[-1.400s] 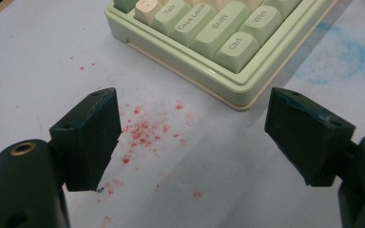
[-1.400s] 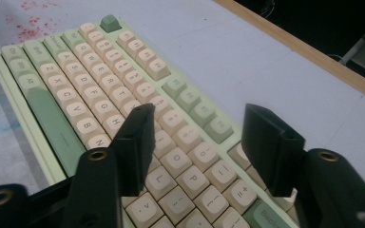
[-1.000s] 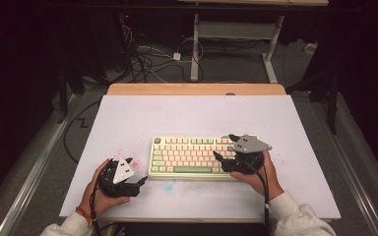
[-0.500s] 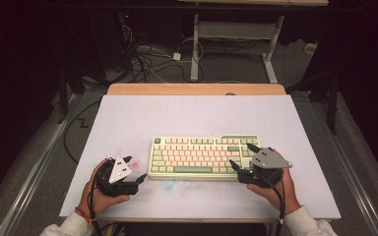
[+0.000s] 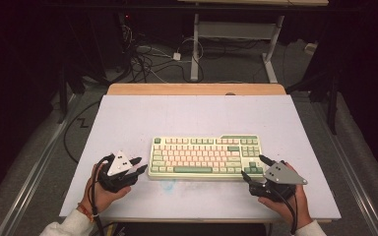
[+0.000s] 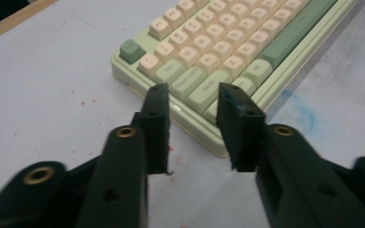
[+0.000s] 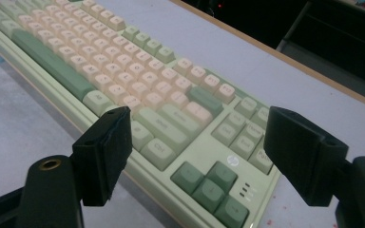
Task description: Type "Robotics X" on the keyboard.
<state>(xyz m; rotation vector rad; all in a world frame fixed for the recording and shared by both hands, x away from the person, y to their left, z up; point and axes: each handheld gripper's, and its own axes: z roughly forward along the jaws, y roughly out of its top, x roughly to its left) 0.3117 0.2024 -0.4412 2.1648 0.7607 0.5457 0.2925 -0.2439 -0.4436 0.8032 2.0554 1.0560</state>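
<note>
The left gripper point(image 5: 139, 165) sits just left of the keyboard point(image 5: 204, 157), jaws just narrowed, pinching nothing; the right gripper point(image 5: 254, 167) holds spread jaws at its right end.

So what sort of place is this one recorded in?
Probably a lab or workshop recording station, not a home desk: a bare white-topped table holding just a keyboard, loose cables on the grey floor behind, and metal bench legs in a dark room.

Laboratory recording station: a white-topped table point(image 5: 128, 123) on a wooden base, tangled cables point(image 5: 147, 59) on the grey floor point(image 5: 236, 69), metal frame legs point(image 5: 195, 49) and dark surroundings behind.
</note>
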